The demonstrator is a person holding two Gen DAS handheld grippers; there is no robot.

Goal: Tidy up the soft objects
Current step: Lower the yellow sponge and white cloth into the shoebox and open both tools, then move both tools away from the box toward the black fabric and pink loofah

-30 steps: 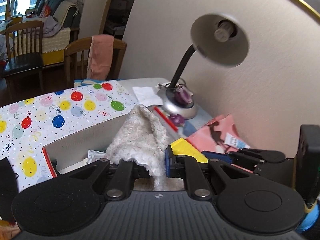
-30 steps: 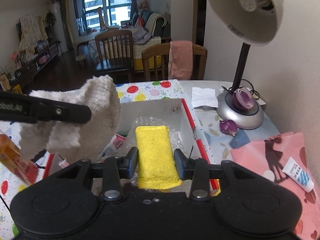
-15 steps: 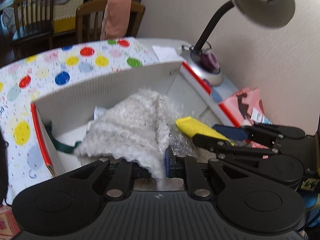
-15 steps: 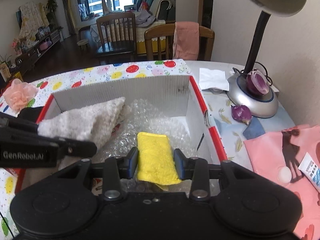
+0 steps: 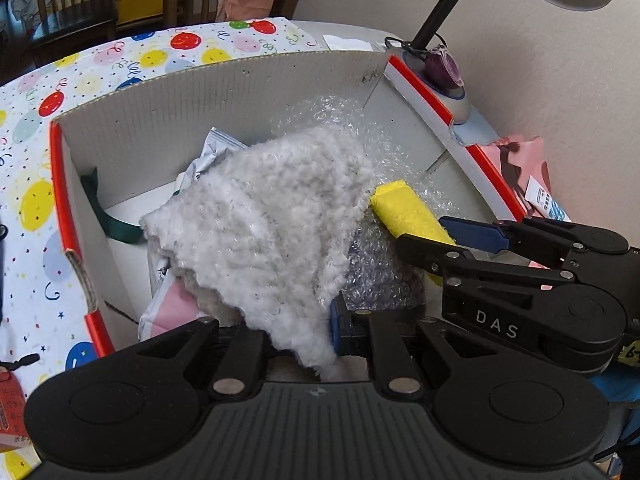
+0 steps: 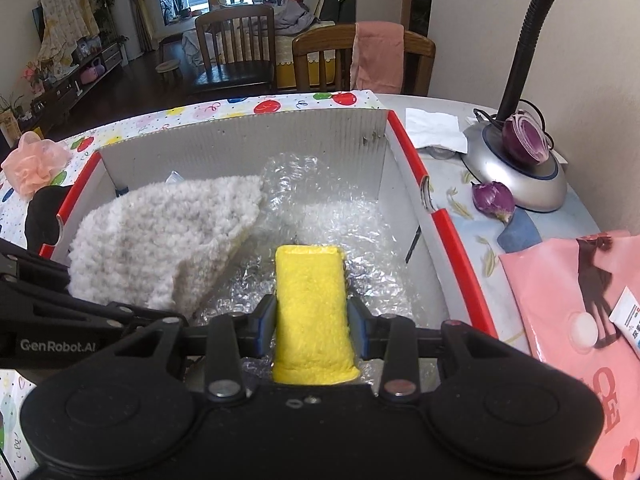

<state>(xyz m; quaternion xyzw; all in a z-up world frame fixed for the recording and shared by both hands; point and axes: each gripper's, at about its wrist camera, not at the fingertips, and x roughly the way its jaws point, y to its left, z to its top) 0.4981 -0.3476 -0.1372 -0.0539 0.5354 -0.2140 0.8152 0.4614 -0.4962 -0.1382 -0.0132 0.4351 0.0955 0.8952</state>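
Observation:
A fluffy white cloth (image 5: 264, 220) drapes from my left gripper (image 5: 316, 332), which is shut on its lower corner, low inside the red-rimmed cardboard box (image 5: 240, 88). The cloth (image 6: 168, 232) fills the box's left half in the right wrist view. My right gripper (image 6: 312, 320) is shut on a yellow sponge (image 6: 312, 300), held just above the bubble wrap (image 6: 340, 216) lining the box (image 6: 248, 136). In the left wrist view the sponge (image 5: 408, 212) sticks out beside the cloth, between the right gripper's fingers (image 5: 472, 232).
Packets (image 5: 212, 156) and a green strap (image 5: 116, 228) lie under the cloth. A desk lamp (image 6: 516, 176) with a purple onion half (image 6: 524, 140) stands right of the box, by a pink bag (image 6: 568, 308) and a small tube (image 6: 632, 320). A pink mesh puff (image 6: 32, 164) sits left on the balloon tablecloth (image 5: 36, 200).
Both grippers have come down into the box with their loads. The white cloth, which hung high above the rim, now rests inside the box; the sponge sits near the bubble wrap.

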